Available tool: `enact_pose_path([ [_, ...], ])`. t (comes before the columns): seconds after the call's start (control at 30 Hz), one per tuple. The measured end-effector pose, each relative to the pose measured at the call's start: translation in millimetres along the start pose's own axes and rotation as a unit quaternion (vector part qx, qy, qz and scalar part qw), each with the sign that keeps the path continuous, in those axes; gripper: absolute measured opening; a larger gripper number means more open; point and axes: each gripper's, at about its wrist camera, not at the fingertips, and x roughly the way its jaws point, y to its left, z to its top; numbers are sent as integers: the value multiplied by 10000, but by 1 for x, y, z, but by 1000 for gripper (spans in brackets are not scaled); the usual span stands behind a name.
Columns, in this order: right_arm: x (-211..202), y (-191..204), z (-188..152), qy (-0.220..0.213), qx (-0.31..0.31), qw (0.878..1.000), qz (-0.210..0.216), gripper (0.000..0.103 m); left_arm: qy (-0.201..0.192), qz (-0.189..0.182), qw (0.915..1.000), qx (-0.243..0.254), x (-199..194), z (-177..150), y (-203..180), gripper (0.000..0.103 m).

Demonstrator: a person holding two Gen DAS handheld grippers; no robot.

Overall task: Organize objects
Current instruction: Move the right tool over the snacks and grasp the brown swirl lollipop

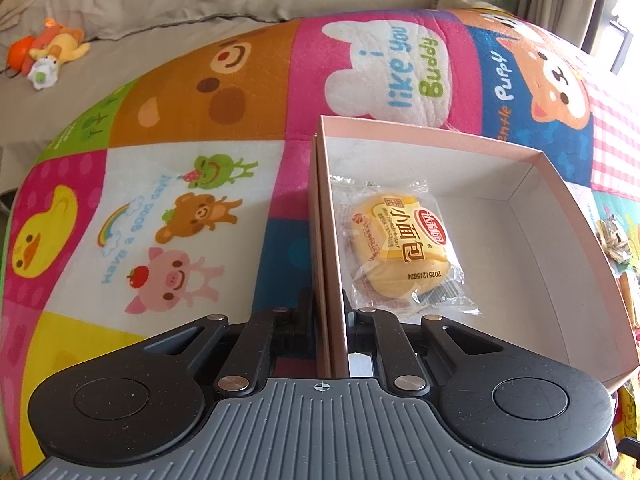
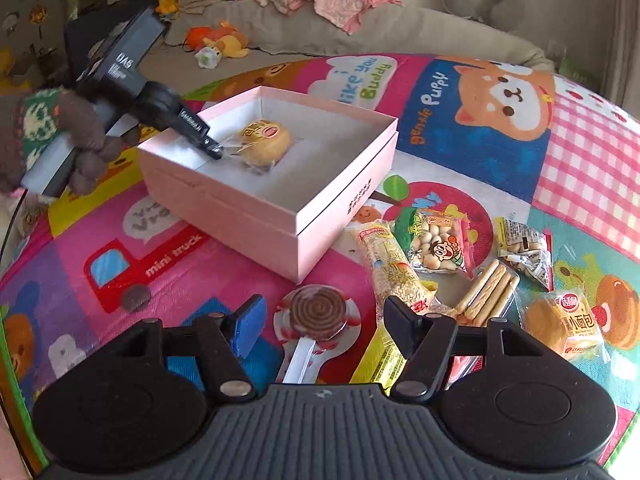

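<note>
A small wrapped bread (image 1: 402, 246) is seen lying inside the open pink box (image 2: 224, 200), towards its left wall, so the packing of snacks into the box is judged to be under way with one item stowed. The left hand-held gripper (image 1: 329, 308) is set astride that left wall, one finger outside and one inside; its fingers look closed on the wall, apparently steadying the box. In the right wrist view it is held low and slanted down over the box rim by a hand in a brown glove (image 2: 86, 148).

The right hand-held gripper (image 2: 324, 326) is held over the play mat (image 2: 460, 152) near the box's front corner, its fingers spread wide apart and empty, with a swirl lollipop (image 2: 318, 312) lying between them. This is judged the next item to be taken: the fingers would need lowering around the disc and closing. Beside it, towards the mat's right edge, a rice bar (image 2: 390, 268), a biscuit-ball packet (image 2: 438, 246), stick biscuits (image 2: 490, 288) and a second small bread (image 2: 560, 326) remain unpacked.
</note>
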Motion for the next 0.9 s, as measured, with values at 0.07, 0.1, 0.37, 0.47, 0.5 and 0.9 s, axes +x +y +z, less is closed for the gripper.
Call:
enact_pose_path([
  [0.07, 1, 4, -7, 143, -191, 9993, -285, 66, 17, -1, 10000, 8, 0, 1, 0, 13],
  [0.1, 1, 3, -10, 194, -206, 9985, -465, 66, 26, 2, 10000, 12, 0, 1, 0, 13],
  [0.37, -9, -25, -19, 187, 534, 9945, -881, 65, -319, 191, 9990, 263, -8, 11, -8, 10],
  [0.47, -18, -5, -15, -43, 386, 9984, -409, 65, -358, 197, 9987, 320, -10, 11, -9, 10],
  [0.5, -17, 1, -14, -35, 324, 9991, -271, 65, -352, 189, 9987, 302, -9, 11, -9, 10],
  [0.9, -1, -10, -28, 362, 562, 9960, -586, 65, -507, -100, 9984, 238, -11, 3, 0, 13],
])
